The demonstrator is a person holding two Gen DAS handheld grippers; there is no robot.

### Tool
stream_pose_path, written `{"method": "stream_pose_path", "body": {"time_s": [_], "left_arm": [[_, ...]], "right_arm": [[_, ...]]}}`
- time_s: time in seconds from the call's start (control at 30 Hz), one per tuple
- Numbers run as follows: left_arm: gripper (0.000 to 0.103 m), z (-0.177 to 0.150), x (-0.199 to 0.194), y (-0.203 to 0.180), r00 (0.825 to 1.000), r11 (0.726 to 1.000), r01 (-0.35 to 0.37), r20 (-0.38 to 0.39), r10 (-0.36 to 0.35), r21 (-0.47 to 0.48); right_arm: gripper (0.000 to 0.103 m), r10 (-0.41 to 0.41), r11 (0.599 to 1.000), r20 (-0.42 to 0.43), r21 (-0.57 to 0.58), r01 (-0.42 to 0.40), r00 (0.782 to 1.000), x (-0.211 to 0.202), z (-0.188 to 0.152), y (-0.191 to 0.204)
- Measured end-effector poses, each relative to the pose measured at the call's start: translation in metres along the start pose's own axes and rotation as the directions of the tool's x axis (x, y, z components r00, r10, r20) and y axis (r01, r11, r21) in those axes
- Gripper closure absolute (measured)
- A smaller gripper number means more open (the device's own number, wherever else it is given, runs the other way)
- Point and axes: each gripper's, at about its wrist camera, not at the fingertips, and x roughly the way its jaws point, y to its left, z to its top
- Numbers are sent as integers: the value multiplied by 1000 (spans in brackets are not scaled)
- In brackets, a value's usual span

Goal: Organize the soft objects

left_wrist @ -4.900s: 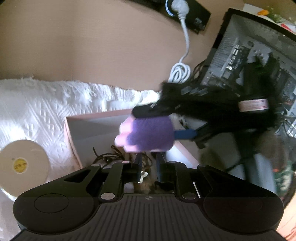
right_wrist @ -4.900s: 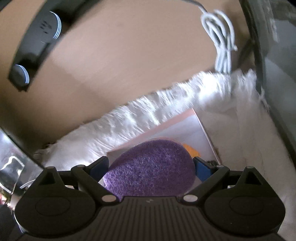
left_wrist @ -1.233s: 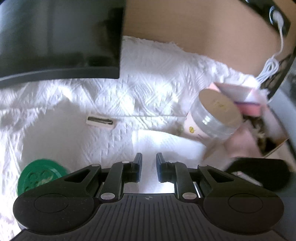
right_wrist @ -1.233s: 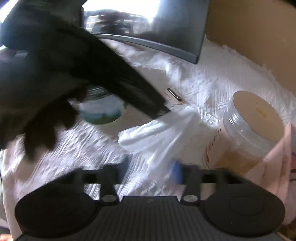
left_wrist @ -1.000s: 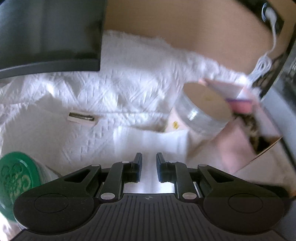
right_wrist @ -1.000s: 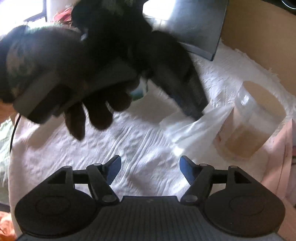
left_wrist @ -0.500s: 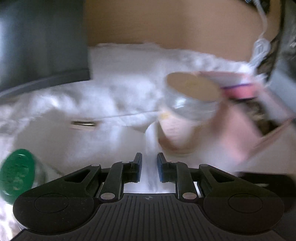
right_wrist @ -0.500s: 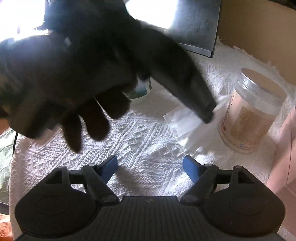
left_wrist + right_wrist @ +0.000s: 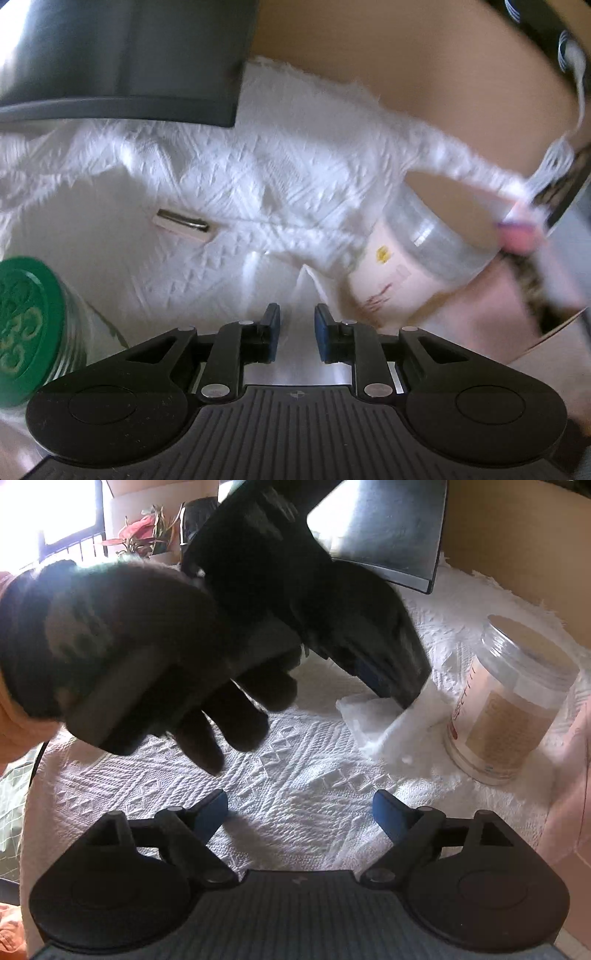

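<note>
A: Tissue (image 9: pixel 295 295), left wrist view: it lies at twelve o'clock of my left gripper (image 9: pixel 296 328), jaws just eased apart, nothing gripped.

B: Right wrist view?

A: Right gripper (image 9: pixel 301 812) spread wide, empty; jaws just widening. Jar (image 9: pixel 509 701) at two o'clock; I could topple it.

A textured cloth (image 9: pixel 303 775) covers the counter. On it, a folded tissue (image 9: pixel 384 720) lies just left of an upright lidded jar (image 9: pixel 506 705). A box (image 9: pixel 517 314) sits right of the jar. A monitor (image 9: pixel 122 55) stands behind, at the cloth's far edge. A small clip (image 9: pixel 181 223) lies on the cloth before the monitor, and a second jar (image 9: pixel 26 325) stands at the near left.
</note>
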Motion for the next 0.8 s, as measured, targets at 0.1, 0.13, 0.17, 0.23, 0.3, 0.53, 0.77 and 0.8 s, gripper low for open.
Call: {"method": "stream_pose_path", "body": {"time_s": [0.1,0.13,0.17,0.23,0.3,0.53,0.77,0.8], "left_arm": [[80,-1,-19,-12,998,998,55,37,-56,22],[80,-3,-21,-18,997,997,69,31,-70,44],[80,-6,-20,-28,997,994,70,15,-71,82],[79,-12,-11,-46,1000,982,14,-7,-13,189],[79,-19,-2,-57,996,955,-85,-1,89,284],[68,-17,7,-40,961,916,-278,71,269,289],[65,1,23,-21,981,969,-190,1,193,158],[64,3,24,-18,985,976,-172,-7,174,130]], "right_arm": [[15,3,1000,-1,-1,-3,1000,1,0,0],[15,3,1000,-1,-2,-3,1000,1,0,0],[15,4,1000,-1,-3,-4,1000,1,0,1],[15,3,1000,-1,-4,-3,1000,0,-1,1],[15,2,1000,-1,-5,-2,1000,0,0,1],[15,2,1000,-1,-6,-2,1000,3,-1,1],[12,6,1000,-5,-8,-6,1000,3,-1,2],[10,8,1000,-7,-10,-8,1000,3,-2,2]]}}
